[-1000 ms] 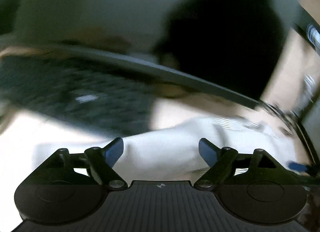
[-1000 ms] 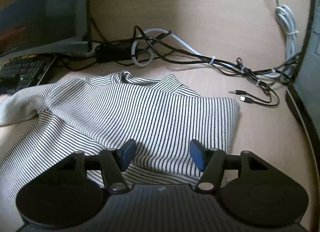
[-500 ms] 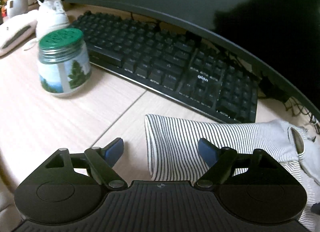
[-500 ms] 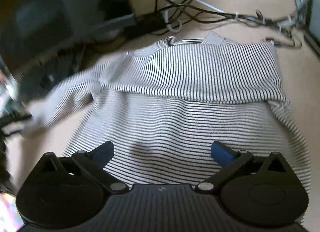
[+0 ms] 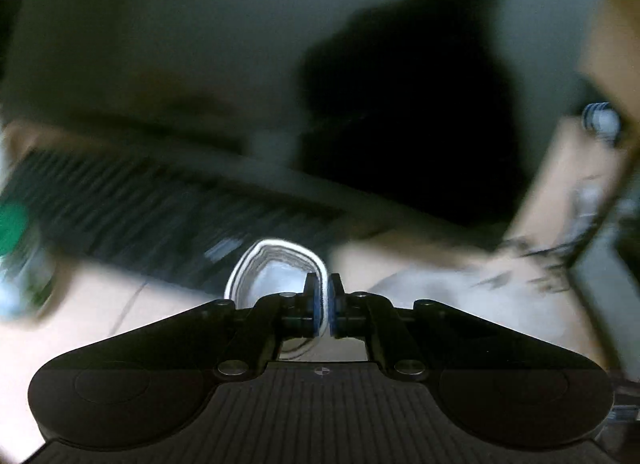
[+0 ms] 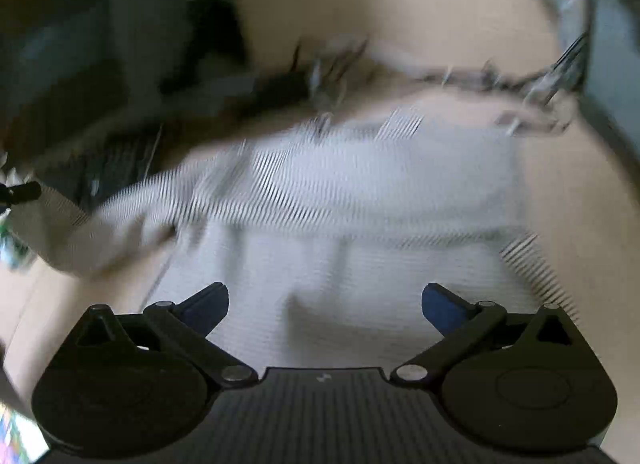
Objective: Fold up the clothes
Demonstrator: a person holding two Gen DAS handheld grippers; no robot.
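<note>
A white shirt with thin black stripes (image 6: 360, 199) lies spread on the light wooden desk, its top part folded down over the body. My left gripper (image 5: 324, 304) is shut on the cuff of the shirt's sleeve (image 5: 276, 264), which loops up in front of the fingers. In the right wrist view that sleeve (image 6: 80, 223) stretches away to the left, lifted off the desk. My right gripper (image 6: 324, 304) stands wide open over the shirt's lower body, with nothing between its fingers. Both views are blurred by motion.
A black keyboard (image 5: 132, 203) and a dark monitor (image 5: 240, 43) sit behind the sleeve. A green-lidded jar (image 5: 16, 232) is at the far left. A tangle of cables (image 6: 400, 67) runs along the desk beyond the shirt's collar.
My left gripper has shut on the sleeve cuff and lifted it; half a second ago it was open over the flat sleeve. The right gripper stayed open and moved slightly over the shirt.
</note>
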